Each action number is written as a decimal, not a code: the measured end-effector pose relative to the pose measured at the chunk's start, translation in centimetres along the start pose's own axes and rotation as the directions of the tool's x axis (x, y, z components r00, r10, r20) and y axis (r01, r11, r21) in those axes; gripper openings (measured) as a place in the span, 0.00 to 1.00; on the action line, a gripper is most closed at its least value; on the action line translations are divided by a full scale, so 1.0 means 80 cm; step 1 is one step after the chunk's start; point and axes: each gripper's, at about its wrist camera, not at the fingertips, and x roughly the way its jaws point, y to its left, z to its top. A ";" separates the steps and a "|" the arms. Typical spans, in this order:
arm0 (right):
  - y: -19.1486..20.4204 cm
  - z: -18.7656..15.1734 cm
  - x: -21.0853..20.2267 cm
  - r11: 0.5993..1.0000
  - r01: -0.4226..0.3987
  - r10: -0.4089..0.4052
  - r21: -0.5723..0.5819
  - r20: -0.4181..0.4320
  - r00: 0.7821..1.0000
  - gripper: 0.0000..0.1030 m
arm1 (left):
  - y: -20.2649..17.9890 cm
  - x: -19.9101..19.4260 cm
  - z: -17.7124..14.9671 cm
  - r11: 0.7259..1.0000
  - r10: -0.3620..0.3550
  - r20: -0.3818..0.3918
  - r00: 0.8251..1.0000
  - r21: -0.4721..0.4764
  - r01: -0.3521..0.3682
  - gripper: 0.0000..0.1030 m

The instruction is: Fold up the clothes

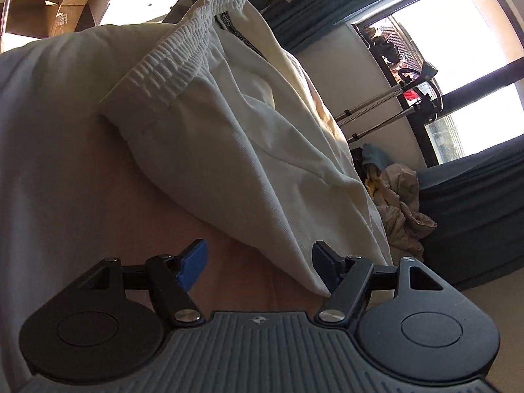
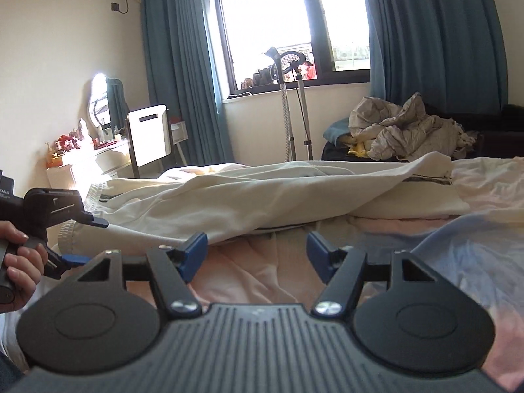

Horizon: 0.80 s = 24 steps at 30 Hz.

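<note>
Spread left hand-held gripper (image 1: 258,262), white trousers (image 1: 229,124) touching

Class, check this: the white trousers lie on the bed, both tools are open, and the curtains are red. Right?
Not quite. The curtains are blue, as the right wrist view shows. The white trousers do lie on the bed, and the left tool and right tool are open.

1. White trousers (image 1: 249,150), soft matt cloth with a ribbed elastic waistband (image 1: 183,55), are lying creased on the bed (image 2: 262,271), whose pink sheet is looking smooth and lightly wrinkled.
2. The left tool (image 1: 260,263) is showing matt black plastic, blue pads (image 1: 193,263) and shiny metal screws.
3. Blue curtains (image 2: 177,65) are hanging as heavy matt cloth.
</note>
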 end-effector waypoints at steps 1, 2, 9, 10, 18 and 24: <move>-0.009 -0.003 0.005 0.999 0.025 -0.025 0.024 -0.012 1.000 0.66 | 0.010 0.009 0.002 0.999 -0.002 -0.013 1.000 -0.040 0.001 0.72; -0.017 -0.006 0.010 0.998 0.048 -0.047 0.043 -0.024 0.999 0.66 | 0.019 0.016 0.003 0.997 -0.010 -0.022 1.000 -0.079 0.008 0.72; -0.036 -0.010 0.032 0.988 0.129 -0.124 0.086 -0.063 0.990 0.68 | 0.049 0.051 0.020 0.962 -0.131 -0.002 0.991 -0.240 0.127 0.74; -0.036 -0.012 0.032 0.988 0.133 -0.128 0.081 -0.067 0.990 0.69 | 0.052 0.057 0.023 0.959 -0.138 0.006 0.990 -0.250 0.135 0.74; -0.030 -0.021 0.051 0.985 0.171 -0.168 0.030 -0.098 0.981 0.70 | 0.059 0.060 0.040 0.947 -0.163 0.077 0.984 -0.266 0.178 0.41; -0.027 -0.029 0.060 0.982 0.189 -0.188 0.005 -0.116 0.975 0.70 | 0.055 0.021 0.046 0.949 -0.176 0.155 0.972 -0.237 0.209 0.09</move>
